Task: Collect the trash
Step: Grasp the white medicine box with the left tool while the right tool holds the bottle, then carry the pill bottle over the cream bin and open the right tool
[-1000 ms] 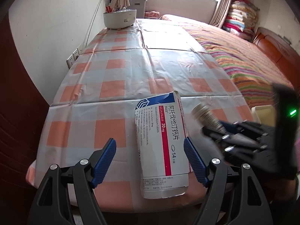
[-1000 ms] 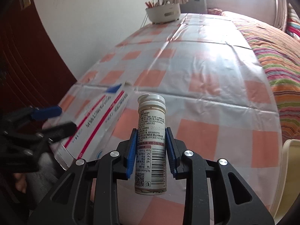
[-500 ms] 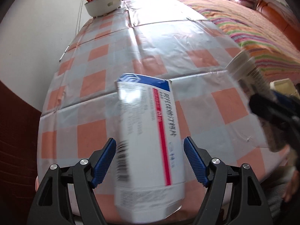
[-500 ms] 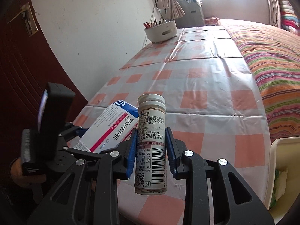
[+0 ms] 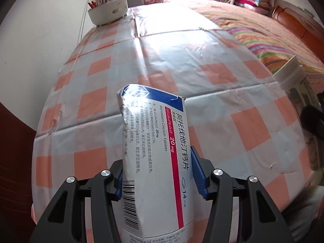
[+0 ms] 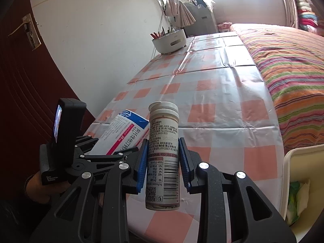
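My left gripper (image 5: 157,174) is shut on a white, blue and red medicine box (image 5: 156,158) and holds it above the checked tablecloth (image 5: 162,60). The box also shows in the right wrist view (image 6: 123,135), with the left gripper (image 6: 105,151) around it. My right gripper (image 6: 163,158) is shut on a white tablet bottle (image 6: 163,158) with a white cap, held upright above the table's near edge. The bottle shows at the right edge of the left wrist view (image 5: 297,93).
A white bin (image 6: 291,182) with crumpled trash inside stands low at the right, beside the table. A white bowl-shaped holder (image 5: 108,12) with pens sits at the table's far left. A striped bed (image 6: 293,60) runs along the right. A wall and a dark door (image 6: 24,81) are on the left.
My left gripper has closed on the medicine box and lifted it off the table. My right gripper has risen with the bottle and tilted up toward the room.
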Motion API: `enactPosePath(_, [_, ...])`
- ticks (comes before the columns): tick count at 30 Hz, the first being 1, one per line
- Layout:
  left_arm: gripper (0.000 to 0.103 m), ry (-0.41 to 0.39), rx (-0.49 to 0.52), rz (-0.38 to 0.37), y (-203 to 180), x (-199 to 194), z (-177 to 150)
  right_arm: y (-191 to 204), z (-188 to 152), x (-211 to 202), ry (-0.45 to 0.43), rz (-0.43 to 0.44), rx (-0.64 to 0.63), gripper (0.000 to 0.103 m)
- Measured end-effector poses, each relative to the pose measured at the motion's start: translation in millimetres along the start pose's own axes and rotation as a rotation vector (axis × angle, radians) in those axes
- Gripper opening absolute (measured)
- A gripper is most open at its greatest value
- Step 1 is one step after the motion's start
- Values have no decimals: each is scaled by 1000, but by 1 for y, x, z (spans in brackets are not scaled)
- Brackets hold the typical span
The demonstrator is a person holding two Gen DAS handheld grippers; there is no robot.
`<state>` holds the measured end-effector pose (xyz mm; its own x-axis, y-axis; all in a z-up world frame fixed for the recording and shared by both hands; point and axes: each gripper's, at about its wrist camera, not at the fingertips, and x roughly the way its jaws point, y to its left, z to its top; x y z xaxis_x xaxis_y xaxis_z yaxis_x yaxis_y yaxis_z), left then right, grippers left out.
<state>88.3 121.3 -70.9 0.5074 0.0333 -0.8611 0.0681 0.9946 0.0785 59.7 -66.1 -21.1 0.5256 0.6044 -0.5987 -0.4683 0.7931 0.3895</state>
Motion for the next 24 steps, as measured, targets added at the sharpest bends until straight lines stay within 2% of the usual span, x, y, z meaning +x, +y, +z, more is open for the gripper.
enactPosePath(3, [46, -53, -10, 1, 1, -6, 1, -1, 0, -3, -11, -4, 6, 28])
enactPosePath(9, [42, -133, -23, -50, -8, -18, 12, -15, 4, -11, -40, -30, 32, 28])
enactPosePath(17, [42, -206, 18, -176, -48, -31, 26, -35, 4, -30, -82, -87, 54, 28])
enactPosePath(24, [42, -270, 54, -273, -77, -48, 42, -73, 1, -55, -137, -156, 125, 28])
